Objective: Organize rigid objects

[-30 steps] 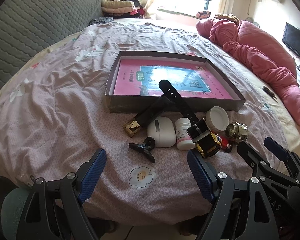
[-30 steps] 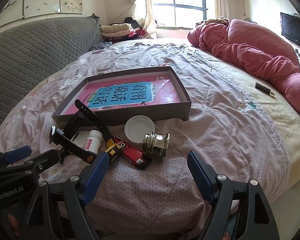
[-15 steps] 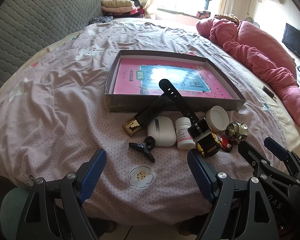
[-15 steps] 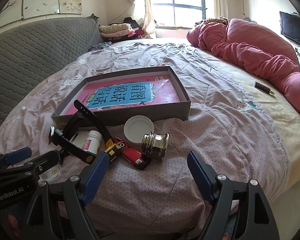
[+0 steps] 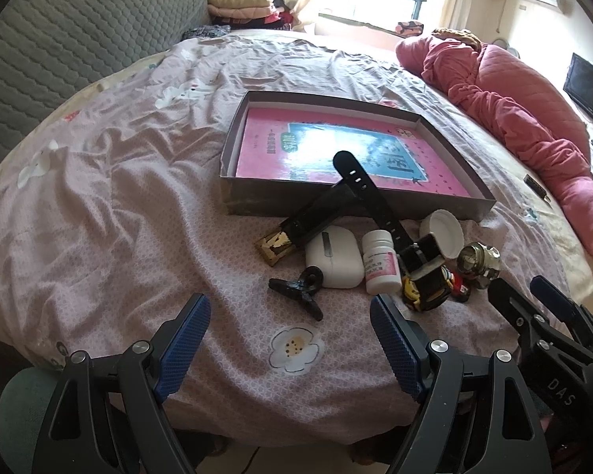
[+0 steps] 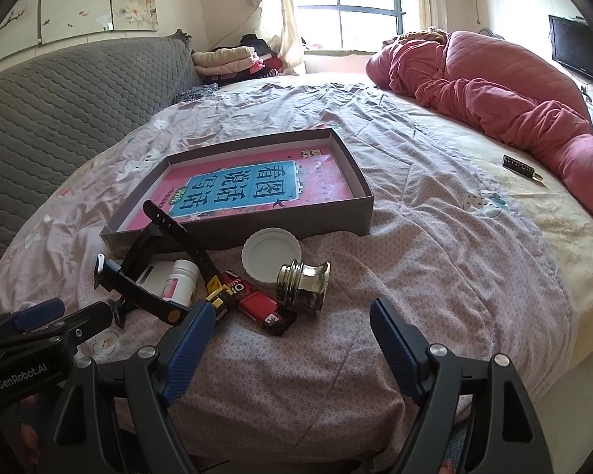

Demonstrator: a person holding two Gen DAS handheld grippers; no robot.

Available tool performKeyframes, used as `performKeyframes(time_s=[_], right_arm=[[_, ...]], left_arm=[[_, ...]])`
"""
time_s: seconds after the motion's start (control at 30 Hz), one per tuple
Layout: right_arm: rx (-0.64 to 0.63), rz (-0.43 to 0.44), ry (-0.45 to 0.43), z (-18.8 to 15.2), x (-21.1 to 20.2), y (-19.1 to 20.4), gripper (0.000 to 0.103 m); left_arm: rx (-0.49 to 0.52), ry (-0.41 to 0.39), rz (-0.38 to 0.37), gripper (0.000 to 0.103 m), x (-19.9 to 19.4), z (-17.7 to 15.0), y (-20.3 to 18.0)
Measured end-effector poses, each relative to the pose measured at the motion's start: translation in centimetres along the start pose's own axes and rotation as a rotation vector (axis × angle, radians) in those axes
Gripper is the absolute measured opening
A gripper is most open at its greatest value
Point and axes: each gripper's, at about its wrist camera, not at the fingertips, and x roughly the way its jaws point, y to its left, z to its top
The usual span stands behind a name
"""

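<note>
A shallow grey box (image 5: 233, 201) (image 6: 365, 213) with a pink book inside lies on the bed. In front of it sits a cluster: a black watch strap (image 5: 371, 193) (image 6: 186, 237), a white case (image 5: 334, 256), a white pill bottle (image 5: 381, 262) (image 6: 182, 280), a white lid (image 5: 442, 233) (image 6: 271, 251), a silver metal piece (image 5: 478, 262) (image 6: 306, 286), a red lighter (image 6: 261, 306), a yellow-black toy (image 5: 425, 288), a black clip (image 5: 296, 290) and a gold-tipped black bar (image 5: 292, 233). My left gripper (image 5: 288, 339) is open and empty, short of the clip. My right gripper (image 6: 288, 339) is open and empty, short of the lighter.
A pink quilt (image 6: 494, 83) is heaped at the far right of the bed. A small dark bar (image 6: 520, 166) lies near it. A grey padded headboard (image 5: 59, 39) runs along the left. Folded clothes (image 6: 229, 59) sit by the window. The bed edge is just below both grippers.
</note>
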Motion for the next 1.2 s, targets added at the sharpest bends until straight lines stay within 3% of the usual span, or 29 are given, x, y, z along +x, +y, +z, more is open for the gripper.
performKeyframes(time_s=[0.57,0.73,1.2], right_arm=[[0.03,0.0,0.003,0.3,0.5,-0.7,0.08],[0.042,-0.005,0.003,0.5,0.9,-1.1,0.08],[0.075,-0.023,0.048,1.0,3.2,-2.5,0.08]], left_arm=[[0.006,0.061,-0.055,0.081,2.3,-0.2,0.8],[-0.003,0.084,-0.081,0.064,3.7,0.5,1.2],[0.051,0.104,-0.137,0.034,4.8,0.6,0.1]])
